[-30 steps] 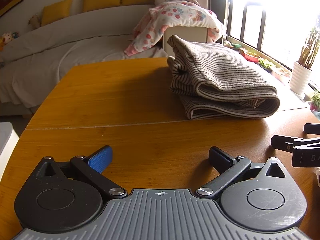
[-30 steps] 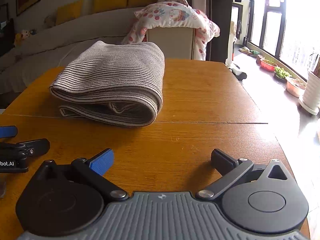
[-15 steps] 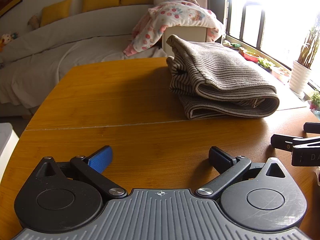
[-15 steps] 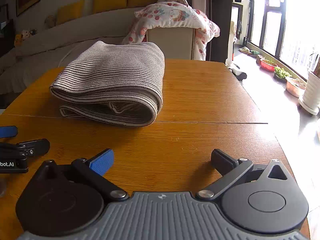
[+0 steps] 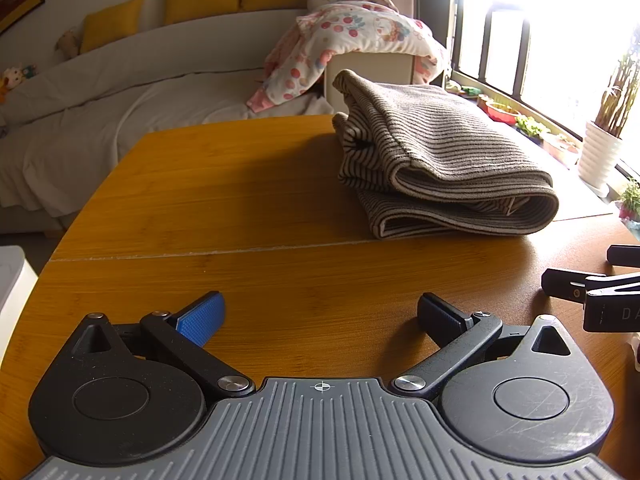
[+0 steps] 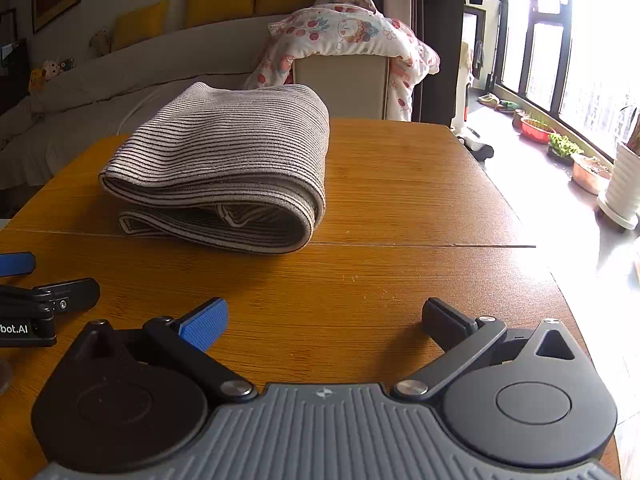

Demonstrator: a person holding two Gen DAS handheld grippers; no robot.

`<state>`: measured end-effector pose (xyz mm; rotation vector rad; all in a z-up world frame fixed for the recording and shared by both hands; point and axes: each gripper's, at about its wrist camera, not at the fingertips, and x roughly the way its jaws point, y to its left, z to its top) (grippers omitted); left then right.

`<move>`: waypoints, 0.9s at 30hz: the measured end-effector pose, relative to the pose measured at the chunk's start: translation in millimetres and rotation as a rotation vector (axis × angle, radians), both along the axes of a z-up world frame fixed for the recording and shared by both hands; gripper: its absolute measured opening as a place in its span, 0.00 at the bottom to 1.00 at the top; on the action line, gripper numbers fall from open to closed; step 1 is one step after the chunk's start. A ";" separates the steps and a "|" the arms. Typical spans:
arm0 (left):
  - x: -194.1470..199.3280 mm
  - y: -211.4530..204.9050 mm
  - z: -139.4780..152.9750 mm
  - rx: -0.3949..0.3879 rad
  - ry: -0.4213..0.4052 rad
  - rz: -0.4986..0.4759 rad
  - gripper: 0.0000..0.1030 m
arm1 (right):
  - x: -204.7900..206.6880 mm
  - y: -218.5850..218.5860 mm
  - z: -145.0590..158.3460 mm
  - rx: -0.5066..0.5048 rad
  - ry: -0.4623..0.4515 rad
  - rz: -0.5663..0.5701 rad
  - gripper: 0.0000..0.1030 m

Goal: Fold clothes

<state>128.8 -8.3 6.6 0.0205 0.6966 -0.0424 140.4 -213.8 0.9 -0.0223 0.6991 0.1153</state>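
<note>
A grey-brown striped garment [image 5: 440, 164] lies folded in a thick stack on the wooden table [image 5: 240, 184]; it also shows in the right wrist view [image 6: 224, 168]. My left gripper [image 5: 320, 312] is open and empty, low over the table's near part, well short of the garment. My right gripper [image 6: 324, 316] is open and empty, also low over the near part, short of the garment. Each gripper shows at the edge of the other's view: the right gripper [image 5: 592, 280] and the left gripper [image 6: 24, 280].
A white sofa [image 5: 140, 92] with yellow cushions stands behind the table. A floral quilt [image 5: 360, 36] hangs over a cabinet past the far edge. Potted plants [image 6: 624, 184] line the floor by the window on the right. A white object [image 5: 12, 280] sits off the left edge.
</note>
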 end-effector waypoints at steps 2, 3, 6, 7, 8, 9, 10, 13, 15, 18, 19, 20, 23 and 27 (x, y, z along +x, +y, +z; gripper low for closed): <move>0.0 0.0 0.1 -0.001 0.000 0.000 1.00 | 0.1 -0.2 0.4 0.000 0.000 -0.001 1.00; 0.1 0.0 0.1 -0.002 -0.001 -0.001 1.00 | 0.0 -0.2 0.4 0.000 0.000 -0.001 1.00; 0.1 -0.1 0.2 -0.003 -0.001 -0.001 1.00 | 0.0 -0.3 0.5 0.000 -0.001 -0.002 1.00; 0.1 -0.5 0.3 -0.003 -0.001 -0.001 1.00 | 0.0 -0.4 0.5 0.000 -0.001 -0.002 1.00; 0.3 -0.5 0.3 -0.003 -0.001 -0.001 1.00 | 0.0 -0.6 0.5 0.001 -0.001 -0.002 1.00; 0.5 -0.5 0.3 -0.003 -0.001 -0.001 1.00 | 0.0 -0.7 0.5 0.001 -0.001 -0.003 1.00; 0.6 -0.5 0.3 -0.003 -0.001 -0.001 1.00 | 0.0 -0.9 0.5 0.001 -0.001 -0.003 1.00; 0.6 -0.4 0.2 -0.003 -0.001 -0.001 1.00 | 0.2 -1.3 0.4 0.001 -0.001 -0.003 1.00; 0.6 -0.3 0.1 -0.003 -0.001 -0.001 1.00 | 0.4 -1.5 0.4 0.001 -0.001 -0.003 1.00; 0.4 -0.3 0.2 -0.003 -0.001 0.000 1.00 | 0.6 -2.2 0.4 0.002 -0.001 -0.003 1.00; 0.4 -0.4 0.2 -0.003 -0.001 0.000 1.00 | 0.7 -2.3 0.5 0.002 -0.001 -0.003 1.00; 0.4 -0.4 0.1 -0.003 -0.001 0.000 1.00 | 0.8 -2.5 0.5 0.002 -0.001 -0.002 1.00; 0.3 -0.4 0.1 -0.003 -0.001 0.000 1.00 | 0.9 -2.9 0.4 0.002 -0.001 -0.002 1.00; 0.5 -0.4 0.0 -0.004 -0.001 0.000 1.00 | 0.9 -3.2 0.4 0.002 -0.001 -0.004 1.00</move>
